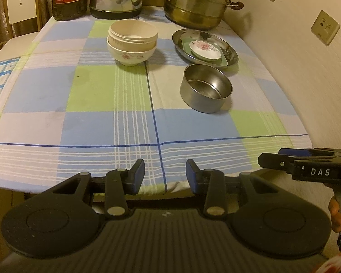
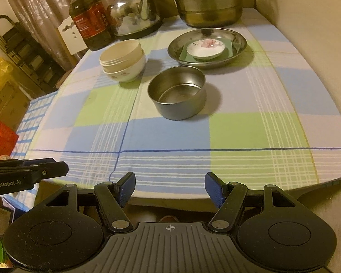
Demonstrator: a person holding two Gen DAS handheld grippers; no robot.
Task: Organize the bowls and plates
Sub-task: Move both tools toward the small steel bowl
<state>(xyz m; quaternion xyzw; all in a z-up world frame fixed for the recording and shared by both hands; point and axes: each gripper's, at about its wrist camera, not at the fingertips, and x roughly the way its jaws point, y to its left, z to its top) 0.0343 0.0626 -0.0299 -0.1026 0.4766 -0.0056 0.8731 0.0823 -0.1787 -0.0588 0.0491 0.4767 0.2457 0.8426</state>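
- While both pairs of tongs hang over the near edge of the desk [image 2: 284, 104], the steel bowl [image 2: 176, 92] stands alone on the checked cloth, ahead of them and well apart from either.
- Left tongs [image 1: 165, 176]: jaws parted by a modest gap, nothing between the blue pads, pointing down at the cloth near the desk's front edge. From here the steel bowl [image 1: 206, 88] lies forward and to the right.
- Right tongs [image 2: 170, 187]: jaws parted wider, also empty. From this side the steel bowl sits almost straight ahead, only a little left of centre, so the right hand looks the better placed for it (a judgement from the angles alone).
- Stacked white bowls [image 1: 132, 42] sit further back, to the left of the steel bowl and clear of it; the left tongs face them more squarely.
- Steel tray [image 2: 206, 45] lies just behind the steel bowl, close to the wall, holding a green plate [image 2: 228, 53] with a small flowered dish [image 2: 204, 49] on top.
- Being round, the steel bowl has no long axis to line up with; its upright wall and open rim give a grip across the rim from any side.
- Likely next step: a reach forward for the lone steel bowl, which is not yet nested or grouped with anything.
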